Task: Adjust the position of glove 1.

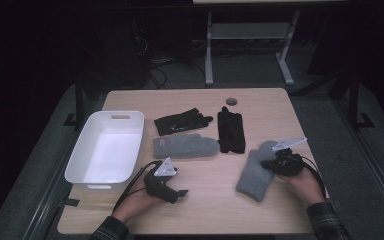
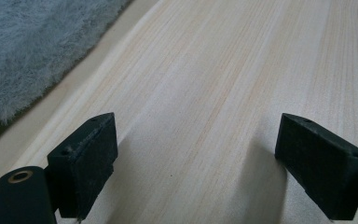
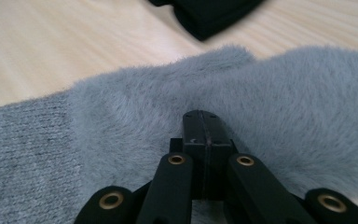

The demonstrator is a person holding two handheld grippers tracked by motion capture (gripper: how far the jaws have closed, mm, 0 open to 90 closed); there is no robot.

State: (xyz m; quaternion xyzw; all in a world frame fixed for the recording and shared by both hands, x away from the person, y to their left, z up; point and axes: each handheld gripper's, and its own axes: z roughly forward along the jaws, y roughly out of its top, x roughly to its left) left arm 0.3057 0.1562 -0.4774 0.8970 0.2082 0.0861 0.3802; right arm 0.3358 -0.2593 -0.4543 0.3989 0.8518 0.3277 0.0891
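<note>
Nearest, left tongs [image 1: 182,192] are lying low on the table [image 1: 215,205], jaws standing wide apart with bare wood between them; a grey mitten edge [image 2: 23,51] is showing just beside. Right tongs [image 1: 266,163] are pressing down on the near mitten [image 1: 254,172], jaws shut flat together, tips resting on the fluffy pile [image 3: 279,93]; whether any fabric is pinched, cannot tell. That mitten is lying tilted at the table's right. Farther on, a second grey mitten [image 1: 186,147] is lying mid-table, a white bin [image 1: 77,162] sitting to its left. Beyond, two black gloves [image 1: 180,122] [image 1: 230,131] are lying near each other.
</note>
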